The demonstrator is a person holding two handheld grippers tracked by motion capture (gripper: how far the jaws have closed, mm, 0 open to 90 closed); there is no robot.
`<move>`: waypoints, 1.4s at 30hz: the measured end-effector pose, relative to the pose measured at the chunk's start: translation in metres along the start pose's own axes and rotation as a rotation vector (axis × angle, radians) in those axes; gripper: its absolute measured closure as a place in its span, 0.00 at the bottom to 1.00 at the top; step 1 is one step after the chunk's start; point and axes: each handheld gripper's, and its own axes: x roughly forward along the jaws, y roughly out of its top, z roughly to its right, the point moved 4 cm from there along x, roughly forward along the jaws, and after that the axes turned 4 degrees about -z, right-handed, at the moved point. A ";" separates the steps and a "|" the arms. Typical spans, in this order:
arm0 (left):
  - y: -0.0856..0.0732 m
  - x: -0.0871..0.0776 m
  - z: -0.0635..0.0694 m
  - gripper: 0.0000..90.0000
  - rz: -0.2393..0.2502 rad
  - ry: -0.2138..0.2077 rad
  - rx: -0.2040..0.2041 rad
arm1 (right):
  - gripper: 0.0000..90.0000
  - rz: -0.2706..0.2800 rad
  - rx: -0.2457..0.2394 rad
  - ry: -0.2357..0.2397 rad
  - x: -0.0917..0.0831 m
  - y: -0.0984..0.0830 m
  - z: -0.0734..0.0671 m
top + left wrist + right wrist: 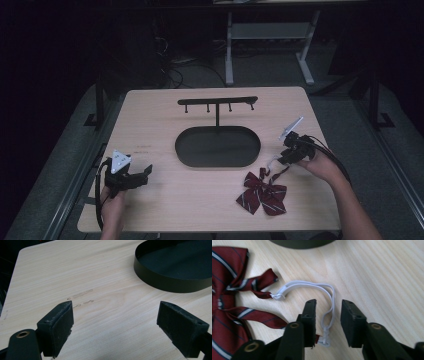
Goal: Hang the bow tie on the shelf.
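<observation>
A dark red striped bow tie [262,192] [227,290] lies flat on the wooden table near the front right. Its white elastic strap [312,286] loops out from the tie toward the black oval tray. My right gripper [282,159] [329,303] is low over the table at the tie's strap end. Part of the strap runs between its jaws, which stand apart with bare wood showing on both sides of the strap. My left gripper [147,172] [116,310] rests at the front left, open wide, with only bare wood between its jaws.
The black oval tray [185,155] [160,282] sits in the middle of the table [150,115]. A black stand with a hooked crossbar [217,101] rises from its far side. Table edges run close behind both hands.
</observation>
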 end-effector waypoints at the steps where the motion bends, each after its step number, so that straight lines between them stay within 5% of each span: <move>1: 0.000 0.000 0.000 0.15 0.000 0.000 0.000 | 0.75 -0.011 -0.003 -0.011 0.001 0.000 0.000; 14: 0.000 0.000 0.000 0.15 -0.001 -0.002 -0.002 | 0.96 -0.046 -0.027 -0.039 0.009 0.002 0.000; 21: 0.000 0.000 0.000 0.15 -0.002 -0.002 -0.001 | 0.98 -0.039 -0.030 -0.022 0.006 0.001 0.000; 42: -0.001 0.000 0.000 0.15 -0.007 -0.002 -0.001 | 0.98 0.111 -0.106 0.022 -0.047 0.018 -0.022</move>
